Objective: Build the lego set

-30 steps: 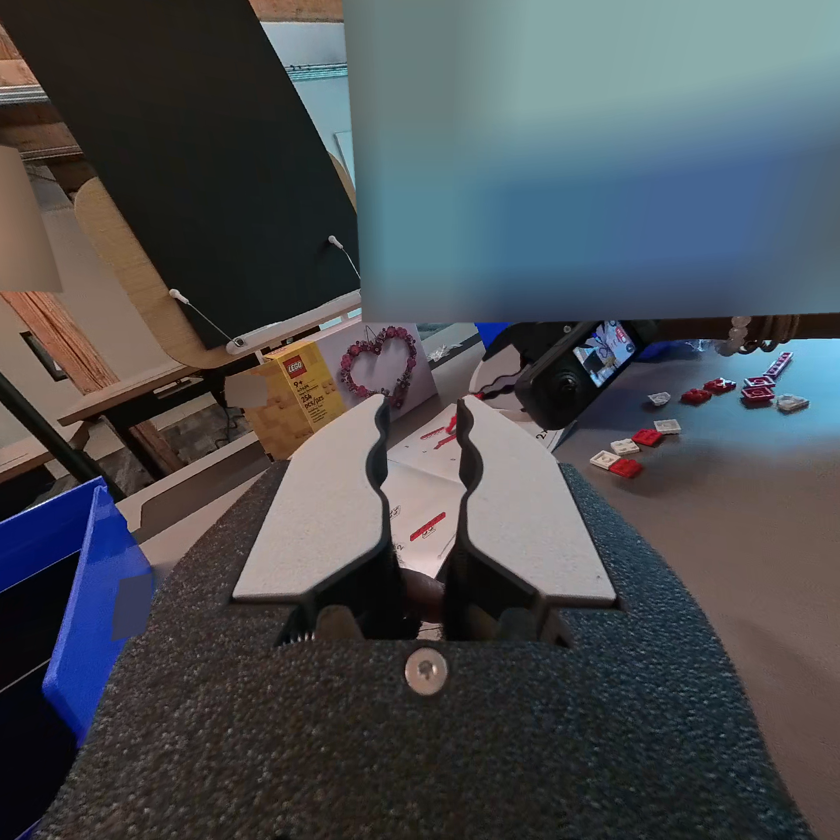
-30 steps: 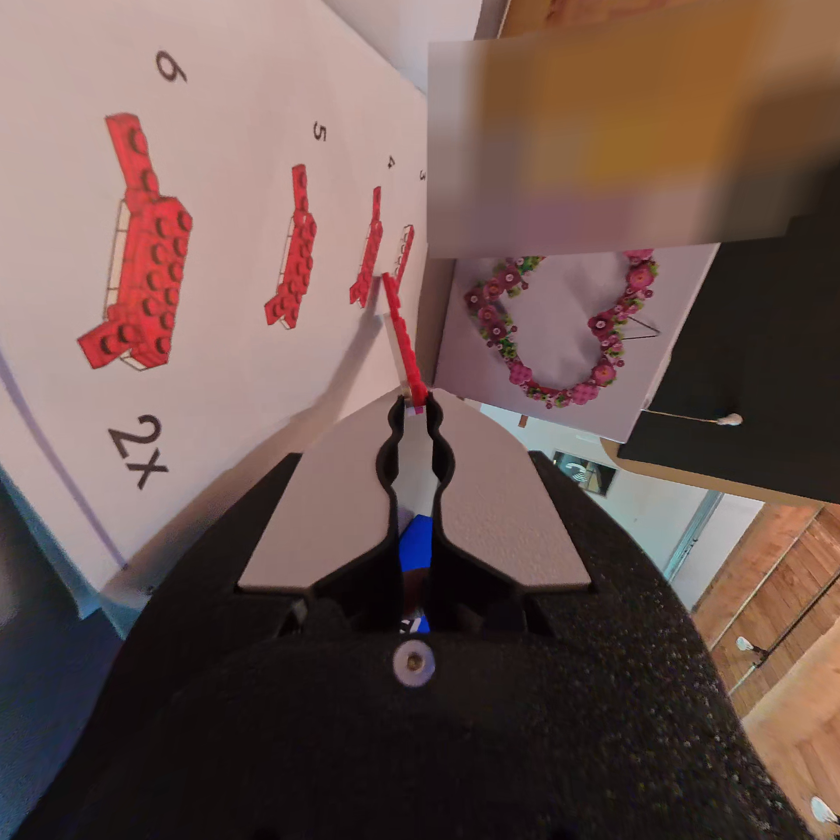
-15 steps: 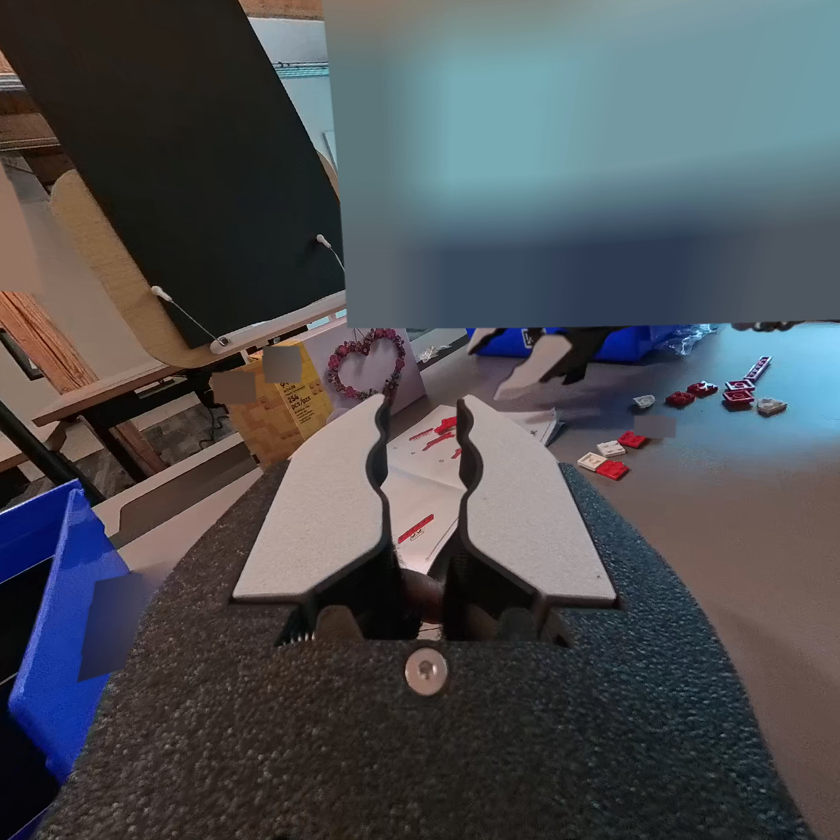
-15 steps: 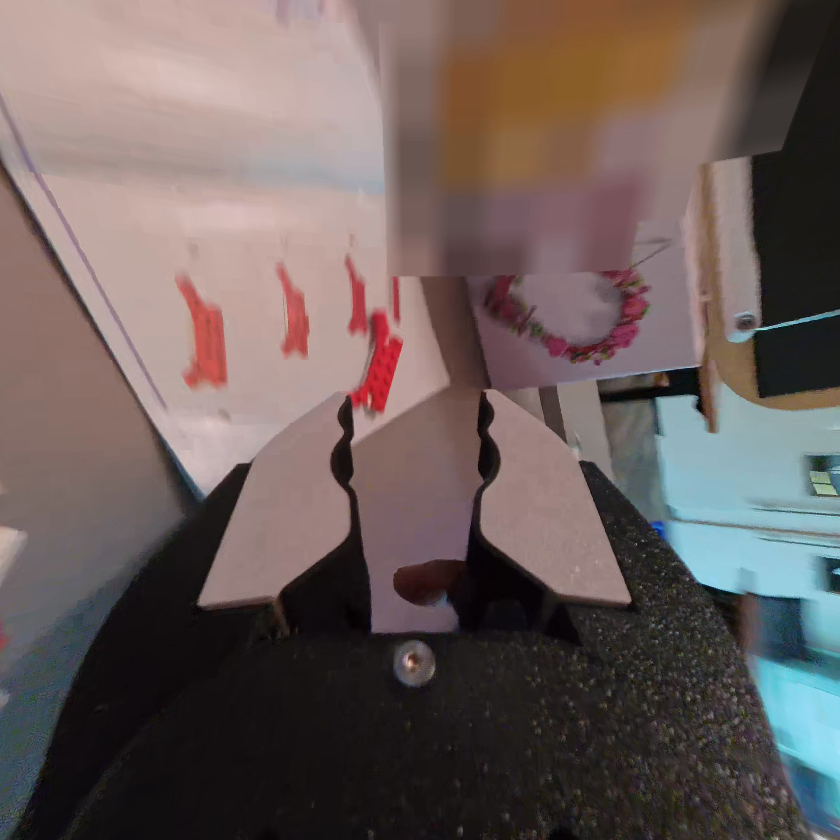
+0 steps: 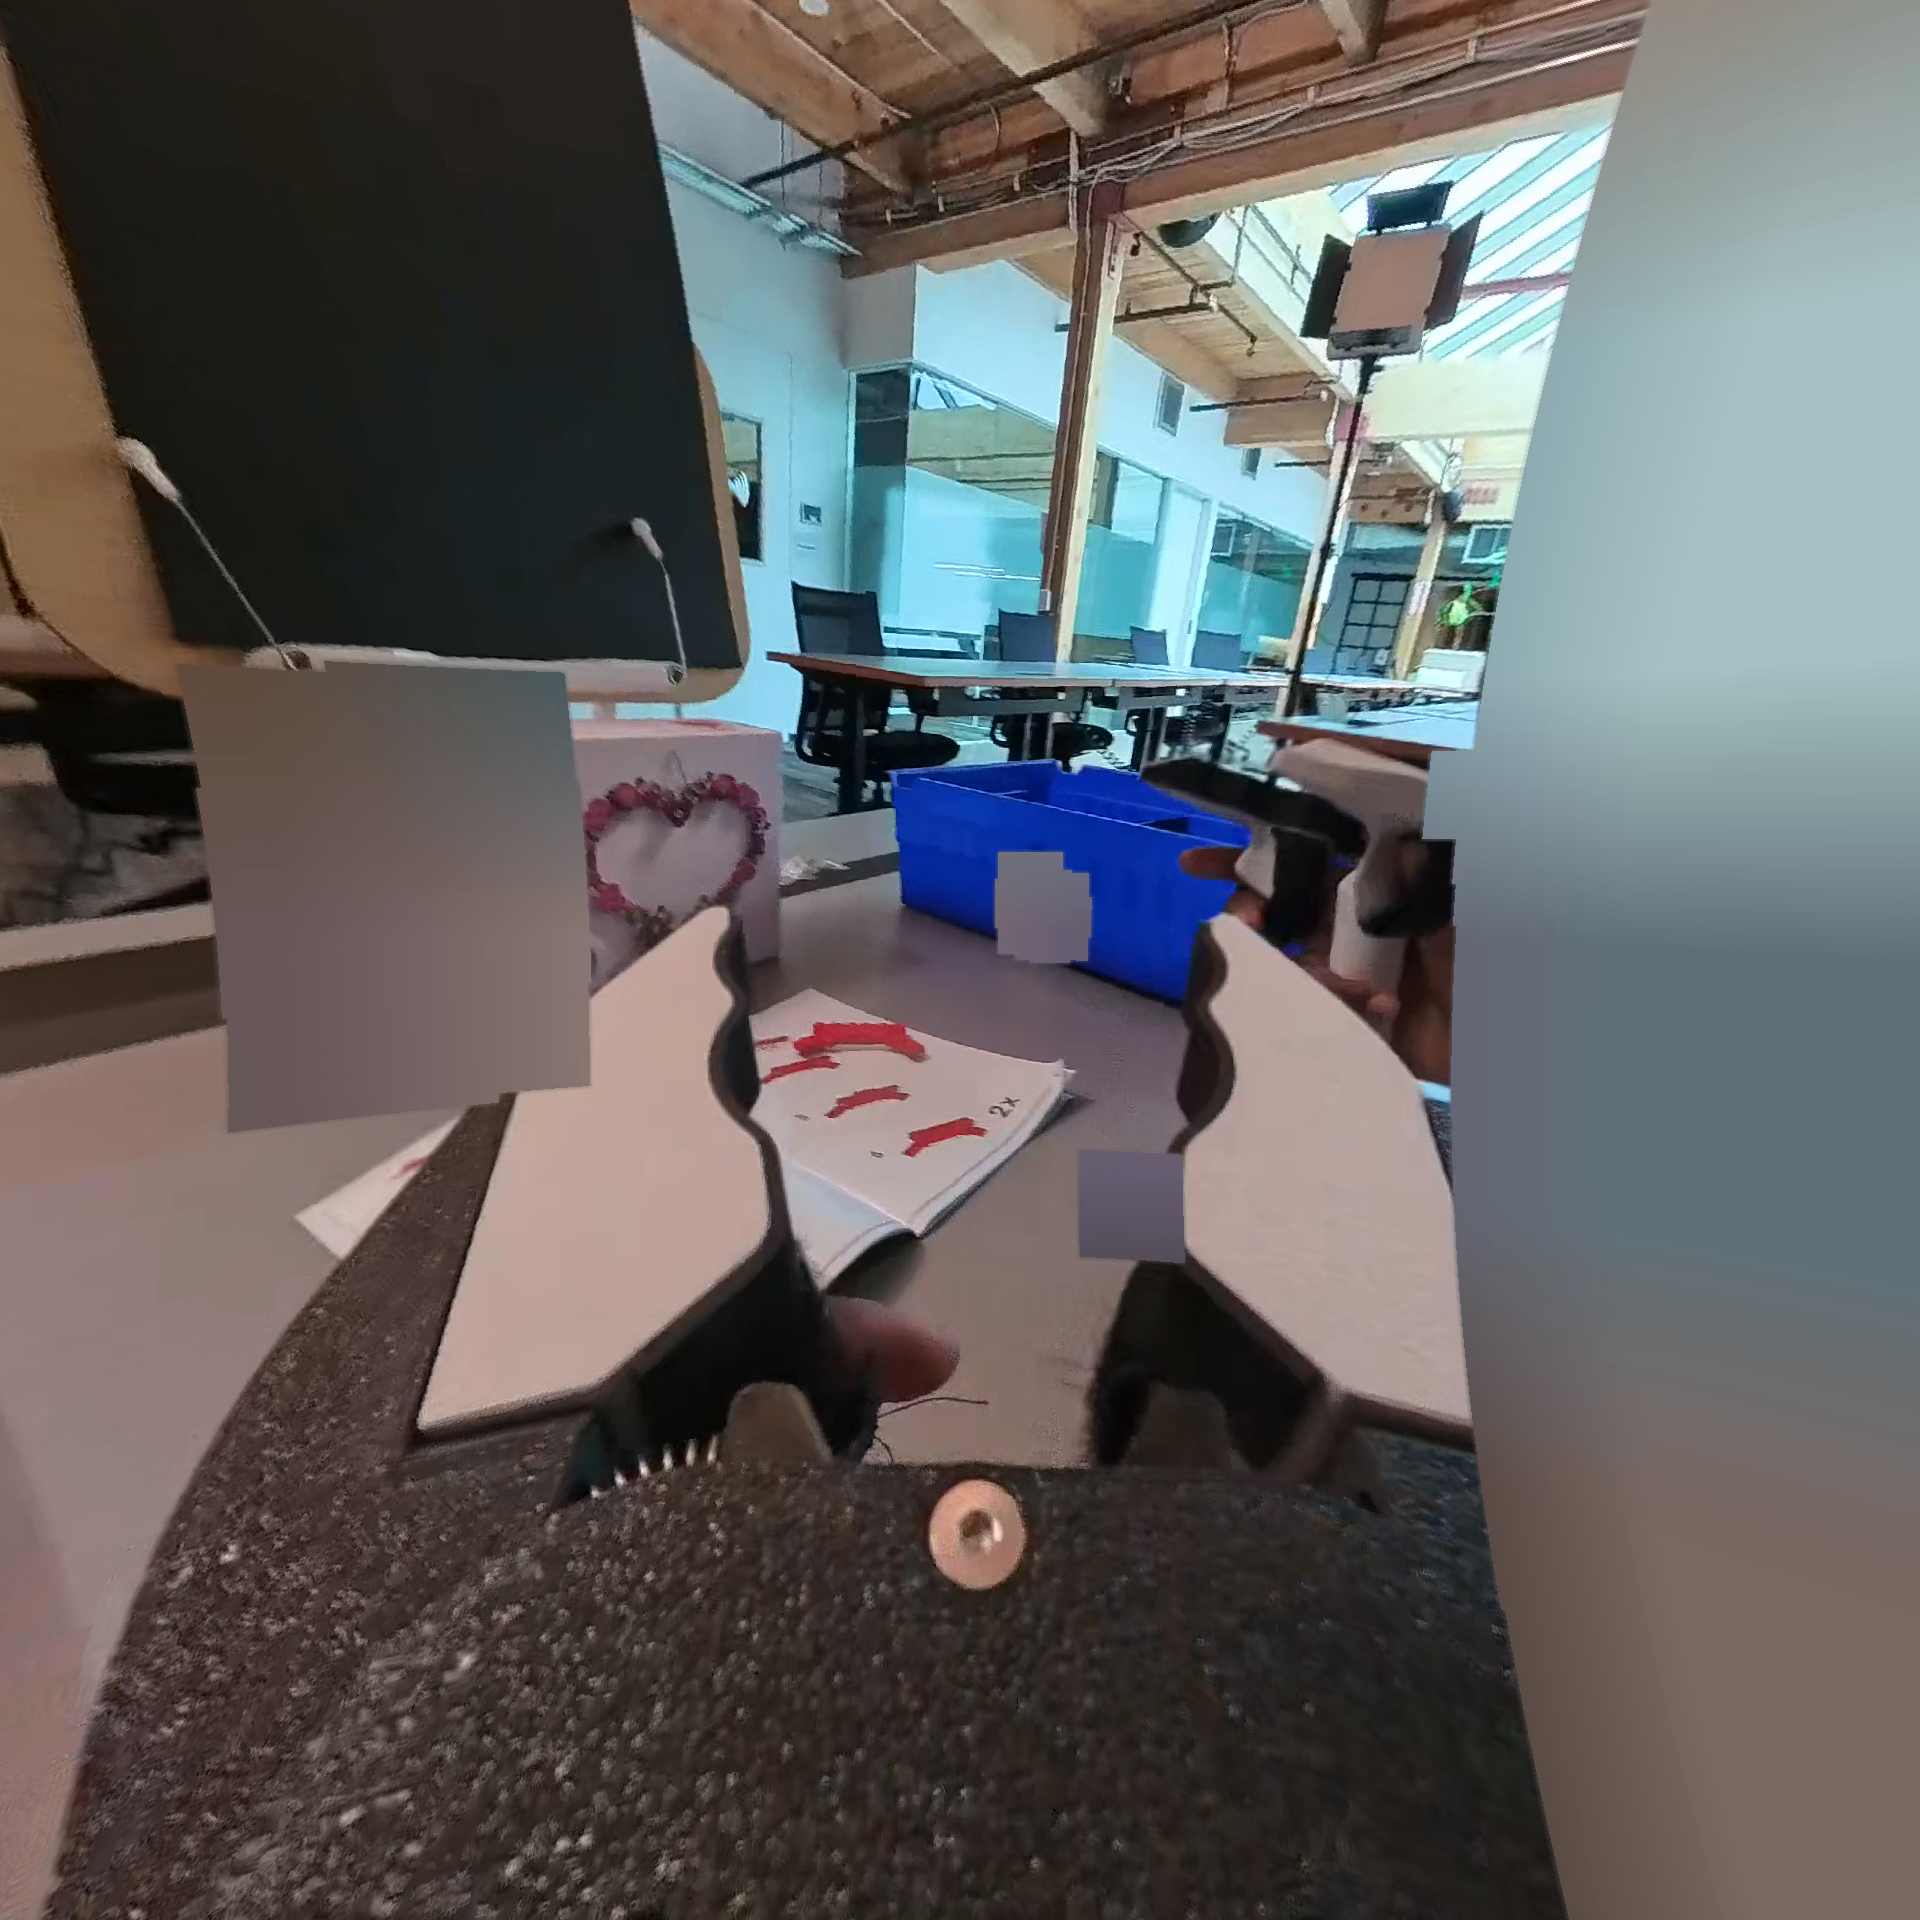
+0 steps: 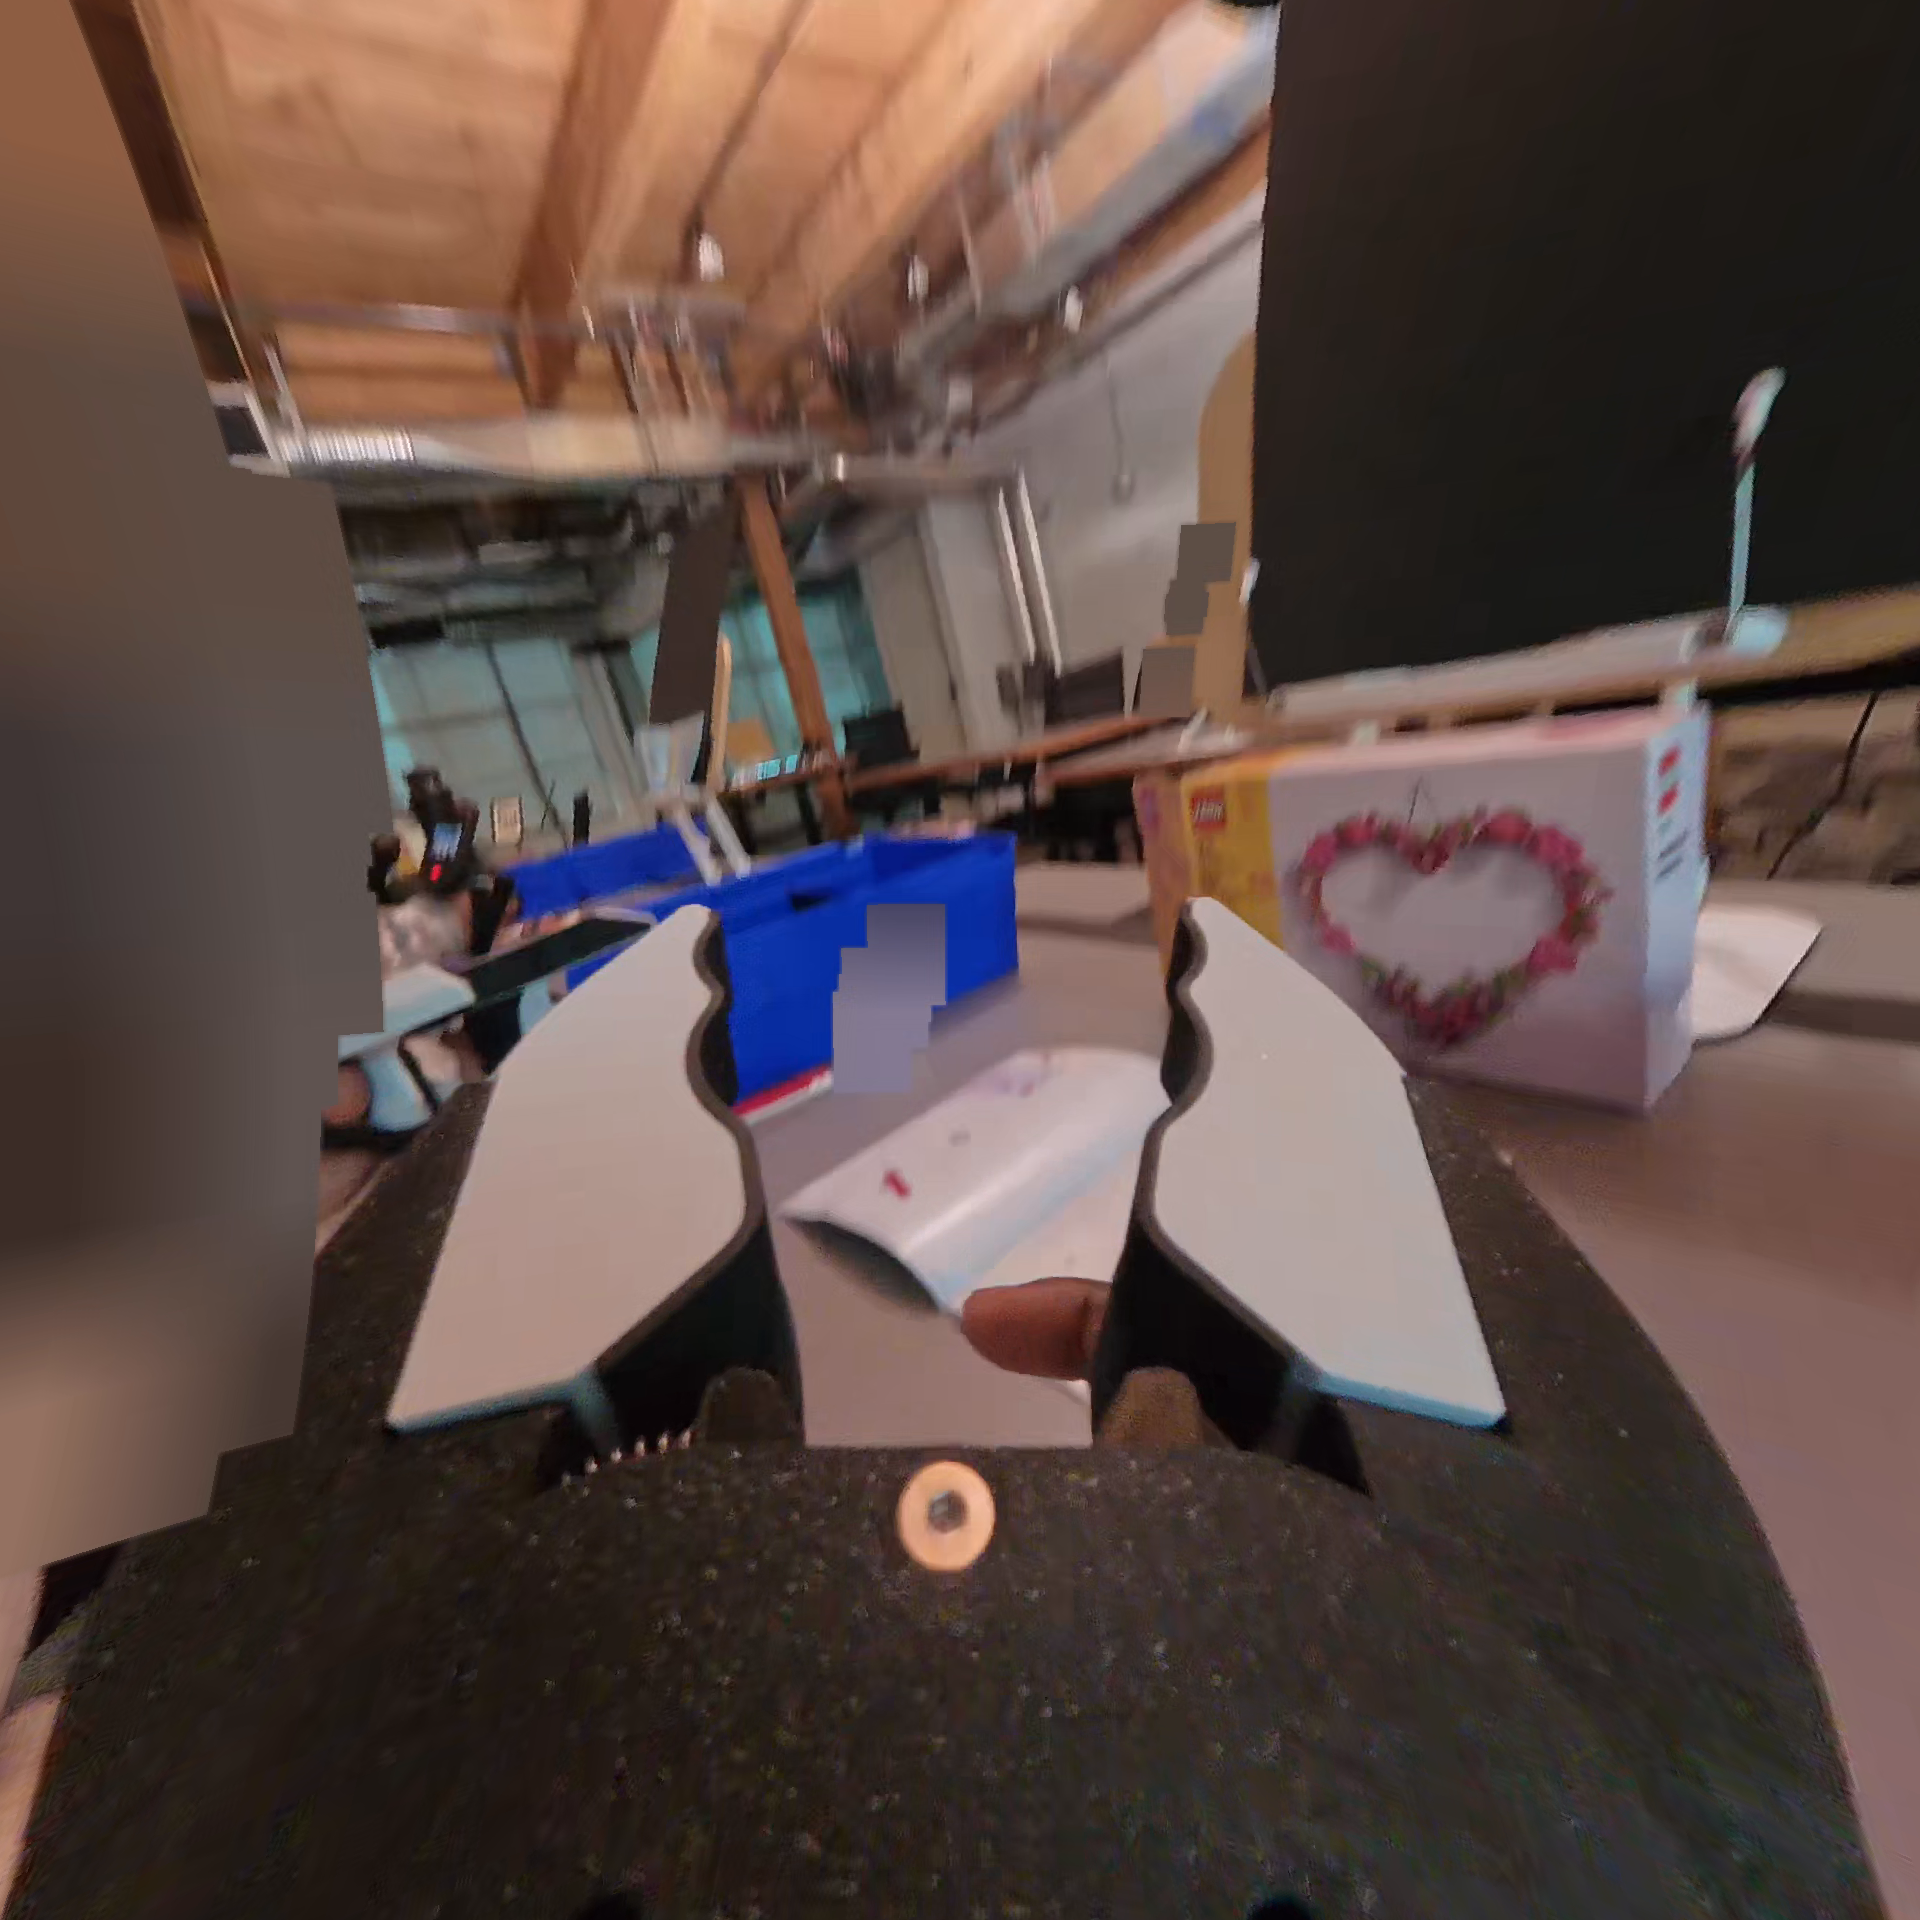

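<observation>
Gaping wide and empty: left gripper [image 5: 966, 940], right gripper [image 6: 940, 930]. Just ahead of the left fingertips, red build [image 5: 871, 1037] lying on open booklet [image 5: 914, 1127]; box [image 6: 1455, 925] and blue bin [image 5: 1049, 873] beyond. Light, stiff, probably brittle at joints; best pinched across its thick middle. Visible only from left; right view blurred.

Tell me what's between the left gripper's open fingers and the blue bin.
In the left wrist view, the open instruction booklet, with a red lego piece resting on it, then bare grey table up to the blue bin. The left gripper holds nothing.
</observation>
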Tool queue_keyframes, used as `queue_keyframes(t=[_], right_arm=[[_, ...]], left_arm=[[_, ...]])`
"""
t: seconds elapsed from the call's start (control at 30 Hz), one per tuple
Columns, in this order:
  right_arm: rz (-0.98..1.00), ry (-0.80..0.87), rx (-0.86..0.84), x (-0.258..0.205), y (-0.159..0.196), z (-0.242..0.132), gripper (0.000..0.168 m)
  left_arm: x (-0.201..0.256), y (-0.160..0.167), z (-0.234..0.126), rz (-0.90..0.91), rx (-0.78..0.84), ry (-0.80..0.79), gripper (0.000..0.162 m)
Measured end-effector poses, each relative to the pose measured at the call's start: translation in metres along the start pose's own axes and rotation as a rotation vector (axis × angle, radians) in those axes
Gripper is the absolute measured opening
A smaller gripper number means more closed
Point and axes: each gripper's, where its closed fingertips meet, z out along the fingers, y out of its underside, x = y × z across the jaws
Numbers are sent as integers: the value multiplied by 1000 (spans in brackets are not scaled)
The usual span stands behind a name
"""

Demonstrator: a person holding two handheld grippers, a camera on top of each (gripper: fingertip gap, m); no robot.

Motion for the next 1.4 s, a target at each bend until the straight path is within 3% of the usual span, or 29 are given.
queue_keyframes(t=[0.03,0.13,0.2,0.37,0.47,0.5,0.63,0.67,0.73,0.77,0.8,0.83,0.87,0.9,0.93,1.03,1.07,1.1,1.13,1.17,1.23,1.33,1.37,1.4], right_arm=[[26,-19,-55,-2,6,1,78],[112,-90,-122,-9,16,4,71],[56,-89,-232,-11,34,4,58],[-214,-33,-466,-9,78,7,48],[-465,39,-479,3,85,6,0],[-500,57,-477,5,84,6,0],[-383,55,-415,3,73,7,0],[-383,68,-361,4,65,7,9],[-384,87,-257,5,50,8,49],[-368,94,-233,6,47,8,59],[-355,96,-226,6,45,8,60],[-353,96,-226,6,44,7,52],[-362,87,-237,4,45,6,14],[-365,85,-255,3,47,5,0],[-360,84,-275,3,49,5,0],[-355,55,-281,1,54,7,0],[-358,47,-245,-1,52,9,24],[-362,33,-211,-3,50,10,49],[-368,33,-203,-3,50,11,60],[-375,43,-219,-2,51,10,55],[-366,46,-298,-2,58,7,0],[-340,50,-319,-1,60,8,0],[-340,60,-289,1,57,8,0],[-343,58,-248,2,54,9,16]], left_arm=[[2,1,1,-16,-7,12,81],[5,5,3,-8,-26,15,80],[4,13,4,16,-82,-2,75],[-1,73,3,81,-473,-30,55],[6,70,3,160,-446,4,13],[9,64,3,165,-410,16,0],[10,55,2,132,-355,51,0],[8,48,2,129,-309,34,1],[1,31,4,127,-198,-24,44],[-2,25,4,123,-157,-51,65],[-5,22,4,114,-143,-65,86],[-7,23,4,97,-152,-72,93],[-8,27,4,83,-176,-71,87],[-6,30,2,88,-202,-56,31],[-3,28,0,104,-202,-41,0],[-5,30,0,157,-202,-60,0],[-5,31,1,144,-201,-60,13],[-3,32,3,117,-200,-47,10],[-1,33,5,86,-204,-35,8],[0,34,6,64,-213,-25,5],[7,30,1,104,-205,20,0],[-2,27,0,182,-182,-44,0],[-3,27,0,168,-175,-54,7],[-1,27,2,138,-170,-41,30]])
